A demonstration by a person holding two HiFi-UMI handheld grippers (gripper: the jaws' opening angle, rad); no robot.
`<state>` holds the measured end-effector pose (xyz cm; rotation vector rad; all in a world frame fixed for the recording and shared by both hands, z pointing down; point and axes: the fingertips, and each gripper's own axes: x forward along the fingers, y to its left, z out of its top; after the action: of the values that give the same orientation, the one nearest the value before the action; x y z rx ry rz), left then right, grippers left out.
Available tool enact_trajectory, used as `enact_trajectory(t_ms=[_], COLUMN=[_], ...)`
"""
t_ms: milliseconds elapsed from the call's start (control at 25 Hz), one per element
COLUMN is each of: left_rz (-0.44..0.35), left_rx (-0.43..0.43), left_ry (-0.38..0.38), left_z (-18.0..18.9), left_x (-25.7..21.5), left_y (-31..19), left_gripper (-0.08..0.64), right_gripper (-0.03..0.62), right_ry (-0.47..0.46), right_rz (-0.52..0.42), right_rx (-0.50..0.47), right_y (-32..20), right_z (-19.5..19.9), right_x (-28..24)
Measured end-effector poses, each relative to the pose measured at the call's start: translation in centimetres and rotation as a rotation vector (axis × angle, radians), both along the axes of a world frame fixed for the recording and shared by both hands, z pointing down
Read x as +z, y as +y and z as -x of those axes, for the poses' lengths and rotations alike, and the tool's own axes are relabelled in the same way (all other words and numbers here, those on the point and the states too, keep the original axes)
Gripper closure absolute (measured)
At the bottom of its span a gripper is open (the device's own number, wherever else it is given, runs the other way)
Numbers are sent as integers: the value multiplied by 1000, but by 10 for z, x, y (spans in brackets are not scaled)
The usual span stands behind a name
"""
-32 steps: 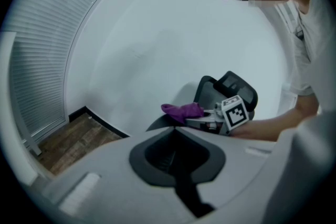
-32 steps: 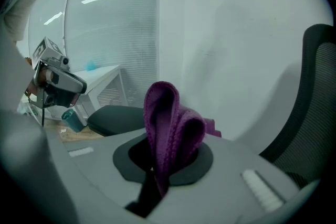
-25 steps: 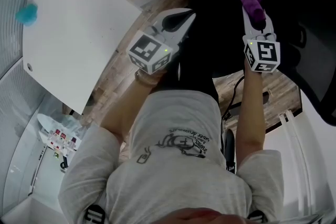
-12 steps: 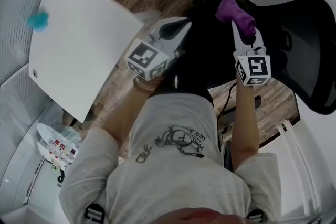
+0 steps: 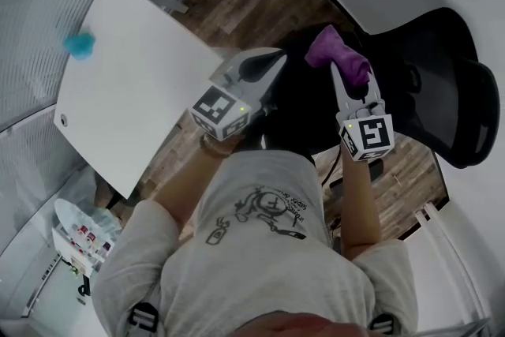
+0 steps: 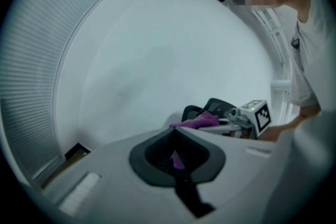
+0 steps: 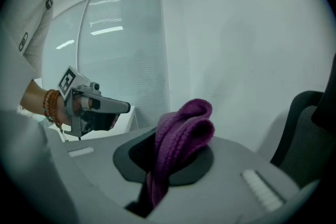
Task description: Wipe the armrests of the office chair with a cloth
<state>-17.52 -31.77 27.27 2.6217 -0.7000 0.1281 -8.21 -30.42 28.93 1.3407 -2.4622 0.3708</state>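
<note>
We take the office chair (image 5: 439,83) as our landmark: its black mesh back fills the right of the head view, and we cannot pick out its armrests with any certainty among the dark shapes. The right gripper (image 5: 341,73) hangs just beside the chair, on the side nearer the person, its jaws clamped on the purple cloth (image 7: 184,131). The cloth is pinched low in its folds, and a thick bunched loop stands up past the jaw tips. It touches no part of the chair that we can see. The left gripper (image 5: 274,61) hovers farther from the chair, beyond the right one, its jaws brought together with nothing gripped. A white table (image 5: 134,99) lies well apart from the chair, past the left gripper. We judge the cloth soft, light and limp. It should fold around an armrest readily, but it can also slide or drag out of a shallow pinch. So the hold belongs deep in the bunch, as it is now, with the free loop as the wiping face.
</note>
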Motion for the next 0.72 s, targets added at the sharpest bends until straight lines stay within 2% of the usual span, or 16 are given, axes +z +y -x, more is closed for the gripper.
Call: enact_trajectory(t_ms=[200, 720], left_rz=[-59, -185], left_rx=[3, 52], left_ry=[24, 68], left_z=[0, 0], left_x=[-51, -156], left_y=[7, 42], left_gripper=[560, 560], right_gripper=[565, 565], right_ry=[-51, -96], right_rz=[-49, -206], right_rx=[-43, -119], right_y=[16, 53], right_z=[18, 59], right_x=[-54, -173])
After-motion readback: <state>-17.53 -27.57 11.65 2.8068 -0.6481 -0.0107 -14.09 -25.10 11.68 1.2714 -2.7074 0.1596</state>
